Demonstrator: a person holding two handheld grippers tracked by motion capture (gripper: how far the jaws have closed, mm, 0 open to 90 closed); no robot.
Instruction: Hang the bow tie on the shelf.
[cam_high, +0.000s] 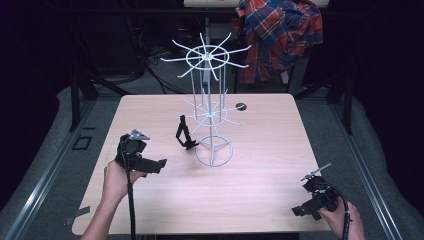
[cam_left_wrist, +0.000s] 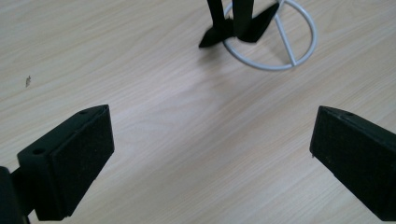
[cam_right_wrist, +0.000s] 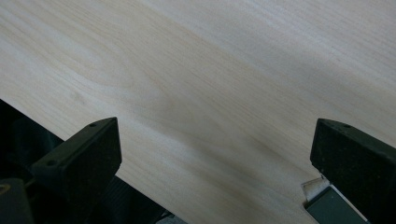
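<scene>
- A light wooden table (cam_high: 260, 200) is standing in the middle of the scene, with dark surroundings on every side.
- A white wire rack (cam_high: 212, 105) with two tiers of radiating hooks is standing upright near the table's centre, resting on a ring base (cam_left_wrist: 299, 51).
- A black folding stand (cam_high: 185, 134) is sitting just left of the rack's base; in the left gripper view its feet are lying at and across the ring's rim.
- The left gripper (cam_high: 159, 165) is hovering over the near-left part of the table, held by the person's left hand (cam_high: 116, 181), and is pointing right toward the stand. Its jaws are standing wide apart and are gripping nothing.
- The right gripper (cam_high: 299, 211) is sitting at the near-right corner, held by the right hand (cam_high: 345, 220), close to the table's near edge. Its jaws are also spread wide with nothing between them, and bare wood is showing in the gap.
- A plaid shirt (cam_high: 280, 35) is hanging beyond the far edge of the table.
- A small dark round mark (cam_high: 241, 106) is showing on the table surface, right of the rack.
</scene>
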